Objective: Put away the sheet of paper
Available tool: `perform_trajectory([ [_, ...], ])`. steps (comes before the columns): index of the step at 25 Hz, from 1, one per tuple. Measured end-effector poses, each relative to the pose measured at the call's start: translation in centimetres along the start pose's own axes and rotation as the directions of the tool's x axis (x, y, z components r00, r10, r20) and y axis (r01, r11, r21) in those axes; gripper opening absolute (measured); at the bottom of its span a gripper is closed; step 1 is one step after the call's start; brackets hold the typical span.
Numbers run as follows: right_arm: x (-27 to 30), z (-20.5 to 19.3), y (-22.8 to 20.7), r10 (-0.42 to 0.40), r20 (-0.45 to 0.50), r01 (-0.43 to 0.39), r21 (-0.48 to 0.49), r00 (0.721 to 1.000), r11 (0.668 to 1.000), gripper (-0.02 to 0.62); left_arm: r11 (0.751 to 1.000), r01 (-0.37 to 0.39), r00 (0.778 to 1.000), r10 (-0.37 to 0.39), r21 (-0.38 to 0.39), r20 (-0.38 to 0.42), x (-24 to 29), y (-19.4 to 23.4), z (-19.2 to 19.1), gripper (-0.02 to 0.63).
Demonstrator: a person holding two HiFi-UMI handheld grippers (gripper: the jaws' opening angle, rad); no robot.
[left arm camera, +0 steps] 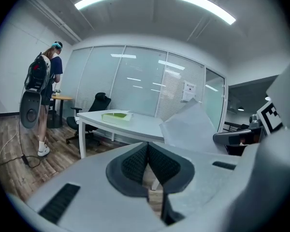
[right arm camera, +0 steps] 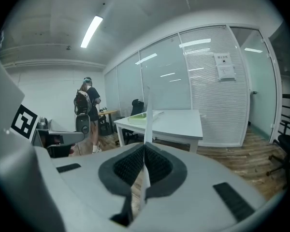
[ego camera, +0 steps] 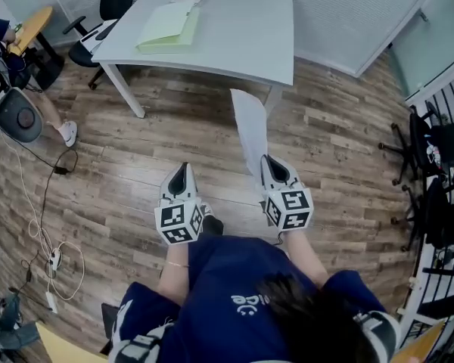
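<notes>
The fingers (right arm camera: 157, 166) of the right gripper (ego camera: 271, 165) are closed on the lower edge of the sheet of paper (ego camera: 250, 123), which is held upright just short of the white table (ego camera: 242, 44). The left gripper (ego camera: 181, 171) is closed on nothing. The sheet is judged light and limp; an edge grip is advised.

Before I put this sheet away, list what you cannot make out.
- Sheet of paper: the right gripper view shows it edge-on, so its face is unreadable; its lower end is hidden in the right gripper's shut jaws.
- Green item on the table: too small in every view to tell folder from tray.
- Notice on the glass wall: print too small, right gripper view.
</notes>
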State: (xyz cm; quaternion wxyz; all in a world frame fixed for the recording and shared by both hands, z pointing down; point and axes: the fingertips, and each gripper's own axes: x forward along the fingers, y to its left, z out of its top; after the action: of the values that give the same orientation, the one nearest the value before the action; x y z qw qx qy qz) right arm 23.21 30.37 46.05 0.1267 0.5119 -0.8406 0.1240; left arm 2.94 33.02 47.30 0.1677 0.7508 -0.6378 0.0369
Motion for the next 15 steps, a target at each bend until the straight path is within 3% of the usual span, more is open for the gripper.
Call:
perform_trajectory([
  [8, 7.6, 2.6, 0.1, -0.052, 0.005, 0.051, 0.013, 0.999, 0.999, 0.009, 0.997, 0.059, 0.998, -0.059, 0.05, -0.006, 7.6, 4.8, 4.0, 0.005],
  [15, 10.7, 3.4, 0.5, -0.07, 0.003, 0.07, 0.028, 0.998, 0.997, 0.008, 0.996, 0.062, 0.998, -0.061, 0.065, -0.006, 10.2, 7.4, 5.6, 0.005],
])
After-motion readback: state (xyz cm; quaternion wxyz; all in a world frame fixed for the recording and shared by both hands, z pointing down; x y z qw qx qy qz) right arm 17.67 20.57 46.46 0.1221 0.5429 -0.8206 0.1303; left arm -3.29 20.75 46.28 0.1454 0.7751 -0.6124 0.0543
